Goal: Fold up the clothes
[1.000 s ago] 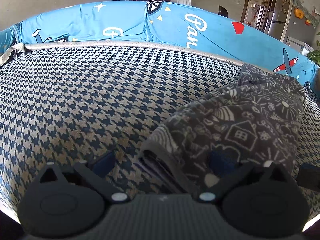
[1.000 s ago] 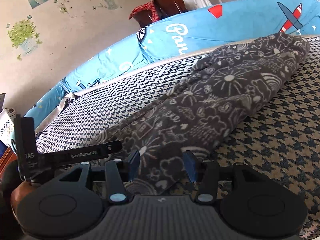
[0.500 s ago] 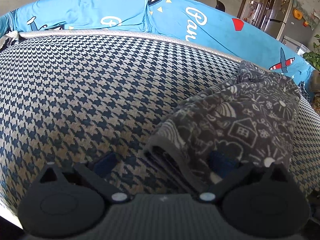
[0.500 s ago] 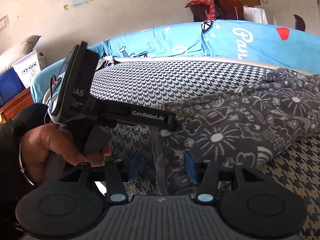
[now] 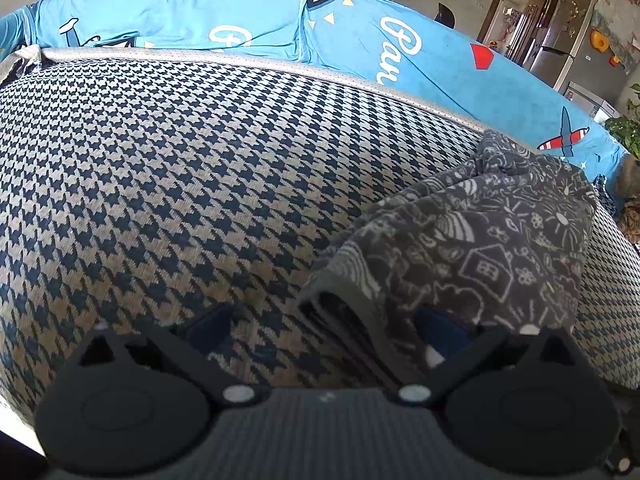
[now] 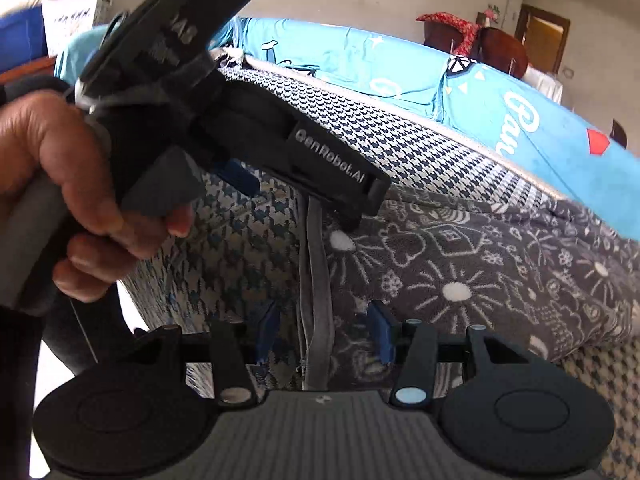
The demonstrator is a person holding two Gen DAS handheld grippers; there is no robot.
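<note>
A dark grey fleece garment [image 5: 500, 248] with white doodle print lies folded along the houndstooth sofa seat [image 5: 180, 168]. Its grey hem end faces me. My left gripper [image 5: 324, 330] stands wide open over that hem corner, its right pad resting over the fabric. In the right wrist view the garment [image 6: 480, 272] fills the right side, and its grey hem band [image 6: 316, 280] runs down between the blue pads of my right gripper [image 6: 324, 332], which is open and not pressing on it. The left gripper [image 6: 294, 200], held by a hand [image 6: 60, 184], hovers just beyond, over the same hem.
A bright blue printed backrest cover [image 5: 240, 20] runs behind the seat. The seat's front edge drops off at the lower left [image 6: 132, 300]. A chair with a red cloth [image 6: 500, 48], a doorway and a fridge [image 5: 560, 52] stand beyond the sofa.
My right gripper has rolled and swung left along the garment to its hem end, bringing the left gripper and the hand close into its view. The left gripper has barely shifted.
</note>
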